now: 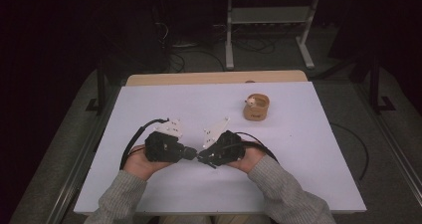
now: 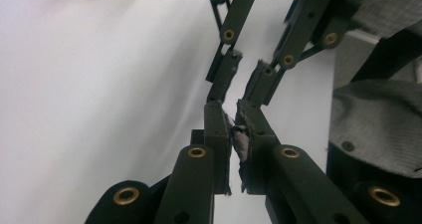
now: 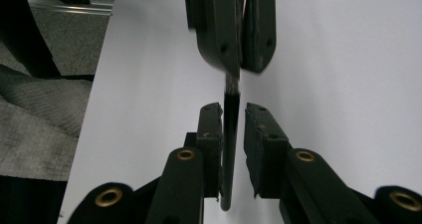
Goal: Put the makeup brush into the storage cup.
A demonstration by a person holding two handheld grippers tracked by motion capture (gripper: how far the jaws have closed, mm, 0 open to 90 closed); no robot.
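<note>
Two grippers meet tip to tip low over a white table point(image 1: 149, 114), each in a grey-sleeved hand. Left gripper point(image 1: 191, 153) — fingers point(image 2: 217, 129) pressed together on the end of a thin dark rod point(image 3: 230, 129). Right gripper point(image 1: 201, 158) — fingers point(image 3: 209, 129) slightly spread either side of the rod, which runs between them toward the left gripper; whether they touch it cannot be told. One small tan cup point(image 1: 256, 107) stands well apart at the table's far right, something pale and small at its rim.
</note>
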